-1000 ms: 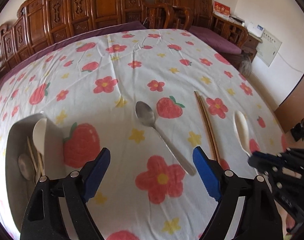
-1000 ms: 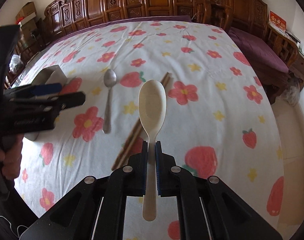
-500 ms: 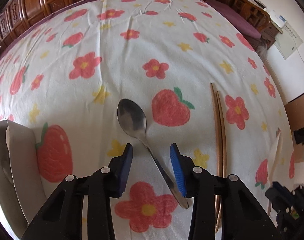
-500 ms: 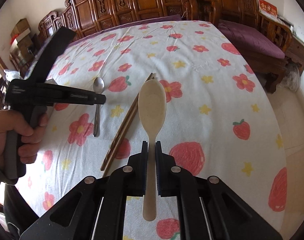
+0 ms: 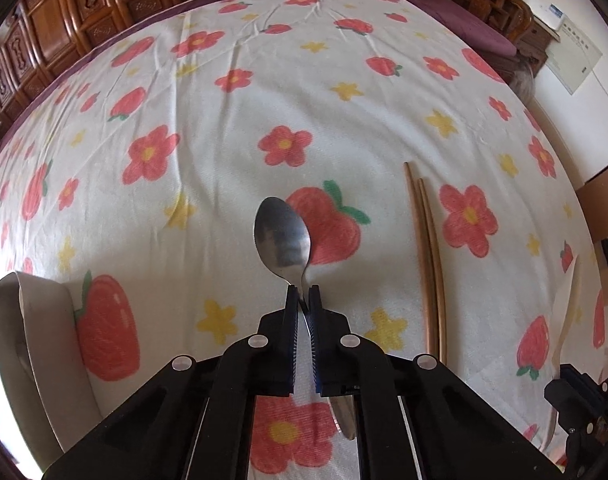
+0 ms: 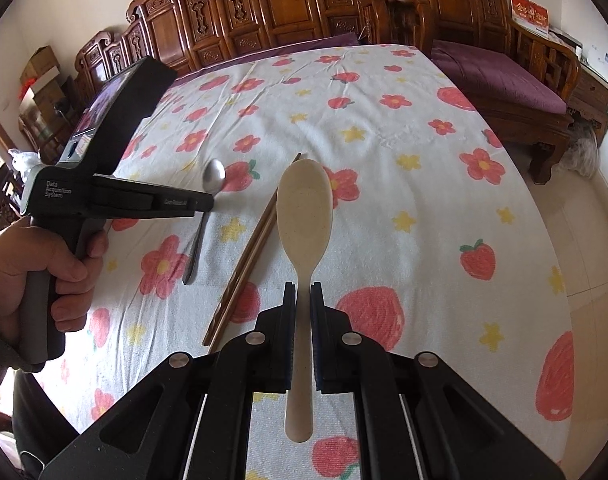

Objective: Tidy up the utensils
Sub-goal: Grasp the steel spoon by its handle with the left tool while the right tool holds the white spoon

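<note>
A metal spoon (image 5: 282, 236) lies on the flowered tablecloth (image 5: 224, 128), and my left gripper (image 5: 302, 294) is shut on its neck just below the bowl. The right wrist view shows the metal spoon (image 6: 215, 176) with its handle down on the cloth under the left gripper (image 6: 208, 202). My right gripper (image 6: 302, 292) is shut on the handle of a beige spoon (image 6: 304, 208), held above the cloth. A pair of brown chopsticks (image 5: 427, 264) lies between the two spoons. A beige utensil holder (image 5: 36, 344) stands at the left edge; its inside is mostly hidden.
Carved wooden chairs (image 6: 264, 8) line the far side of the table. A bench with a purple cushion (image 6: 499, 80) stands to the right, past the table's edge. A person's hand (image 6: 28, 276) grips the left tool's handle.
My left gripper came down over the metal spoon and its jaws went from wide apart to shut on the spoon's neck. The right gripper kept the beige spoon nearly still.
</note>
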